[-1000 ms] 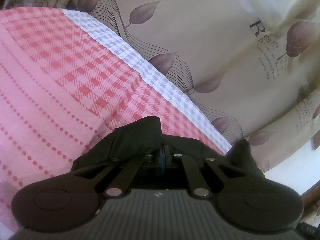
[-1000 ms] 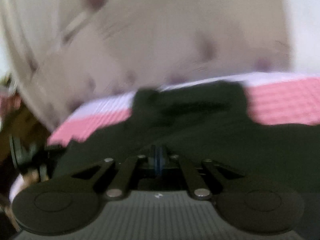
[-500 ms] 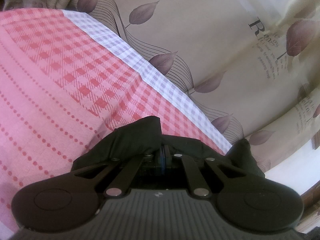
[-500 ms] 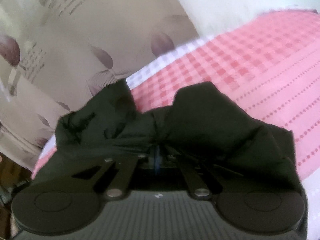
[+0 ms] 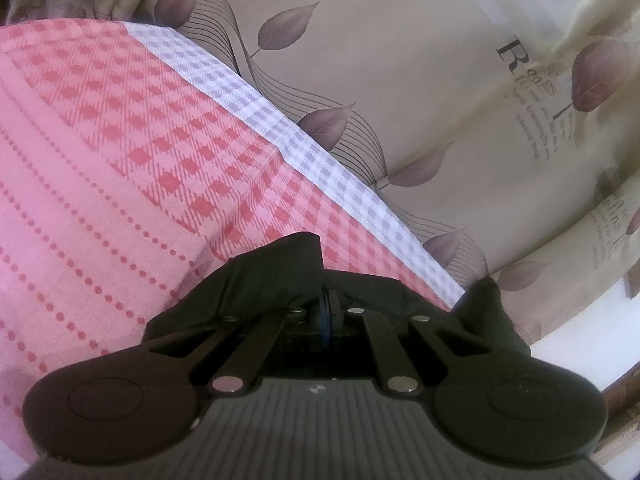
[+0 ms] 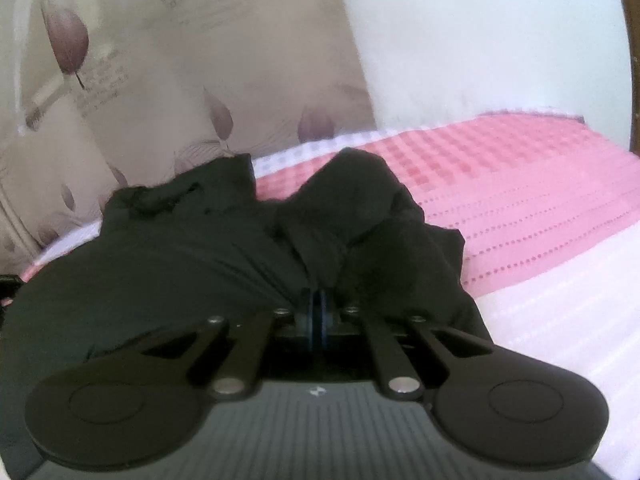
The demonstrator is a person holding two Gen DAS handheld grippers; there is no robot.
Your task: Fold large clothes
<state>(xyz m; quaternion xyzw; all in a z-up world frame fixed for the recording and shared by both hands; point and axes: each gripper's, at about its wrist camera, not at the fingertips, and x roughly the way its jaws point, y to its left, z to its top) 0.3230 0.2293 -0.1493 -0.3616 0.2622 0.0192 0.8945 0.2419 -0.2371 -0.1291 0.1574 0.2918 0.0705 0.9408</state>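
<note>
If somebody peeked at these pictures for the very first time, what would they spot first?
Probably the black garment, bunched in a dark heap right in front of the right gripper, which is pinching a fold of it. The left gripper pinches another bit of it. Next, the bright pink checked bedsheet underneath, and the beige leaf-print curtain behind the bed.

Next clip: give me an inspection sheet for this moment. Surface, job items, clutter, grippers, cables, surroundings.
Surface: pink checked and dotted bedsheet with a pale lilac checked border.
Job's things: one black fabric garment, bunched and wrinkled on the sheet, not yet flat.
Clutter: nothing seen.
Grippers: left gripper shut on a fold of the garment; right gripper shut on another bunch of it.
Cables: nothing seen.
Surroundings: beige curtain with purple leaf print behind the bed; plain white wall at right.
</note>
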